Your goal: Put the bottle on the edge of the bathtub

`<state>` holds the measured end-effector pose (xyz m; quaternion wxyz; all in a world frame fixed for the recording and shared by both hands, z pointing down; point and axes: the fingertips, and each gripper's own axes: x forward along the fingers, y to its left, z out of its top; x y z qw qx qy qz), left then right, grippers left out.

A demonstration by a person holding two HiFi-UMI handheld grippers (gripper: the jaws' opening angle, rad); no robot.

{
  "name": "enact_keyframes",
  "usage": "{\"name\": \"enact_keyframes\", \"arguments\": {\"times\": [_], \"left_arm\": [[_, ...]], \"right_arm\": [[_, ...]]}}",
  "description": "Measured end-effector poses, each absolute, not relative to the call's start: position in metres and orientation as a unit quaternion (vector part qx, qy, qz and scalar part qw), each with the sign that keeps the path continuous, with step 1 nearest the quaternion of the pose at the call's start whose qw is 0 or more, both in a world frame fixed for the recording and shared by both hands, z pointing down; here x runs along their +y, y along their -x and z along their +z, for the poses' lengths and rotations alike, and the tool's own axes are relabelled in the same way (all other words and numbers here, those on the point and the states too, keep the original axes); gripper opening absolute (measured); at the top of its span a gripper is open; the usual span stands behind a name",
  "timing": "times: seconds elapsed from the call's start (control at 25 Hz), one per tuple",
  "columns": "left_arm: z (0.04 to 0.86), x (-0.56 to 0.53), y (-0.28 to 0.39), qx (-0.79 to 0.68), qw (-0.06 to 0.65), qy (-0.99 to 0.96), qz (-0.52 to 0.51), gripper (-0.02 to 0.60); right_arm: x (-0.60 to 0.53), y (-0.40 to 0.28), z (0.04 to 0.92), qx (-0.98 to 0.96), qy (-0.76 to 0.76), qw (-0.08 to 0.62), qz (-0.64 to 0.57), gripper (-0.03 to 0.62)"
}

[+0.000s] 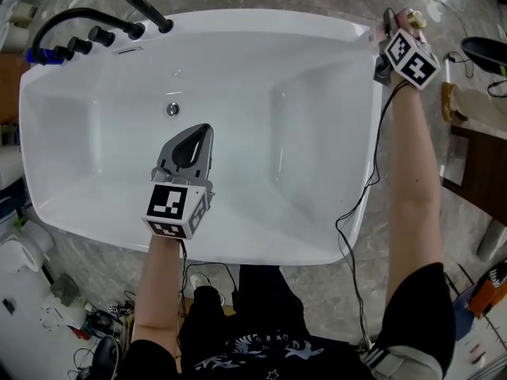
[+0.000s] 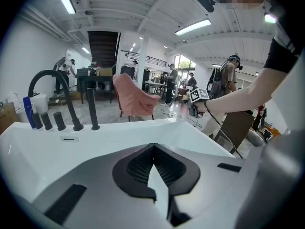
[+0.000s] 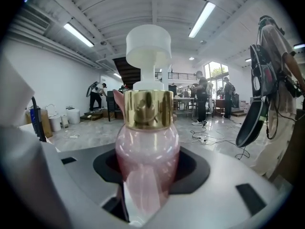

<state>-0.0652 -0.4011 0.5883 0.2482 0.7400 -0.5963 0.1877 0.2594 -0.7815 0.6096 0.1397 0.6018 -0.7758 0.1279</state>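
Jaws of the right gripper (image 3: 148, 173) are clamping the round belly of a translucent pink bottle (image 3: 147, 144) with a gold collar and a white pump cap, and the bottle is standing upright between them. In the head view this gripper is hanging at the far right corner of the glossy white bathtub (image 1: 238, 253), right at the rim. In the left gripper view the bottle is showing as a pale pink blur just over that corner ledge — whether its base is touching the ledge cannot be told. A thin black cable (image 1: 371, 176) is trailing from the right gripper across the tub's right rim and down toward the floor.

Jaws of the left gripper (image 2: 153, 148) are meeting at their tips with nothing between them — only the white tub is showing through the slit lower down. This gripper is hovering over the basin on the person's side, its tips pointing toward the round metal drain (image 1: 173, 109).

At the far left corner of the rim, a row of black faucet handles (image 1: 103, 36) is standing beside a curved black spout (image 1: 59, 20), with a small blue object (image 1: 41, 54) at the outer end. Beyond the tub a pink chair (image 2: 136, 99) is standing on the grey floor, and people (image 2: 170, 82) are standing about in the hall behind it.
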Motion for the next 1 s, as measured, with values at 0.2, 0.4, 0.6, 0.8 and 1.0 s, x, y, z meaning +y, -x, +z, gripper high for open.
{"name": "enact_keyframes", "arguments": {"times": [0.2,0.4,0.6,0.8,1.0], "left_arm": [[0.586,-0.409,0.058,-0.593,0.246,-0.746,0.179,0.015],[0.583,-0.411,0.051,-0.591,0.247,-0.748,0.175,0.017],[0.563,-0.405,0.046,-0.589,0.242,-0.753,0.168,0.015],[0.530,-0.389,0.043,-0.594,0.232,-0.755,0.152,0.017],[0.493,-0.358,0.045,-0.593,0.213,-0.763,0.144,0.017]], "right_arm": [[-0.782,-0.257,0.610,-0.780,-0.594,0.147,0.130,0.224],[-0.775,-0.255,0.609,-0.787,-0.576,0.169,0.141,0.250],[-0.744,-0.264,0.601,-0.787,-0.570,0.178,0.155,0.276],[-0.687,-0.270,0.590,-0.789,-0.558,0.190,0.171,0.278],[-0.629,-0.248,0.555,-0.810,-0.525,0.173,0.195,0.278]]}}
